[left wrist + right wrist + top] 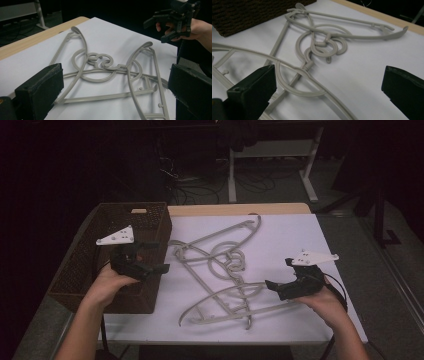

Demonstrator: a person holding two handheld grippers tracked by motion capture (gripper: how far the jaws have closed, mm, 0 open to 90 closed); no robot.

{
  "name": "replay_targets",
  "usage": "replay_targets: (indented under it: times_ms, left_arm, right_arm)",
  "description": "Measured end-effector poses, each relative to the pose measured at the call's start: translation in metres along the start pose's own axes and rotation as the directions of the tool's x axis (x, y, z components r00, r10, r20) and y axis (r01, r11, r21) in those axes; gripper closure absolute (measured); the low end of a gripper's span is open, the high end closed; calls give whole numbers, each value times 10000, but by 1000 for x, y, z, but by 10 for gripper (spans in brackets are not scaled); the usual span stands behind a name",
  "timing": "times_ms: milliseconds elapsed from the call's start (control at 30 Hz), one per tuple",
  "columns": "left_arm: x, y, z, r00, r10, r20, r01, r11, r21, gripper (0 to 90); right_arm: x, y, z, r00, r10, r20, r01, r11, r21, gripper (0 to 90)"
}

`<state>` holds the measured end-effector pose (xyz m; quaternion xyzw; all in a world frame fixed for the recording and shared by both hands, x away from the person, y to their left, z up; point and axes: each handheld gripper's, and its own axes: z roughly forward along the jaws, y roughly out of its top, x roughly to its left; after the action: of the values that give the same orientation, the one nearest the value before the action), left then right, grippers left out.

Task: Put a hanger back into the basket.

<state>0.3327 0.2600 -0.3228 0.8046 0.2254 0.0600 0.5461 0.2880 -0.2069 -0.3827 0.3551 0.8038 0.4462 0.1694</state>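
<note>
Both sets of jaws stand wide apart, nothing between the foam pads. The right gripper [280, 285] hovers just off the near-right end of the hanger pile [225, 270], jaws pointing at it; its own view looks over the nearest hanger's [294, 72] curved shoulder bar right ahead of the pads. The left gripper [150, 260] sits over the basket's [80, 270] near edge, left of the hangers, aimed across at them, a bit farther off. So the right hand looks nearer, and the nearest hanger's long axis runs crosswise in front of its jaws. The hangers are grey plastic, thin rounded bars with small pegs, hooks tangled together in the middle of the pile [100, 62], lying flat on the white sheet [300, 240] beside the basket. The basket is dark brown woven, rectangular, deep. The table [240, 209] shows a pale wood strip beyond the sheet.
</note>
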Motion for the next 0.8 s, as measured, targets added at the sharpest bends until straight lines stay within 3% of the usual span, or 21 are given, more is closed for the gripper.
replay_targets:
  times_ms: [567,800]
  left_arm:
    - [-24,13,54,9961,198,855,-241,9985,498,0]
    - [-29,10,88,9901,282,1372,-409,9950,906,0]
  right_arm:
    - [3,-24,2,9992,390,66,-390,9992,-8,0]
    - [0,-39,-6,9969,763,208,-757,9968,-264,0]
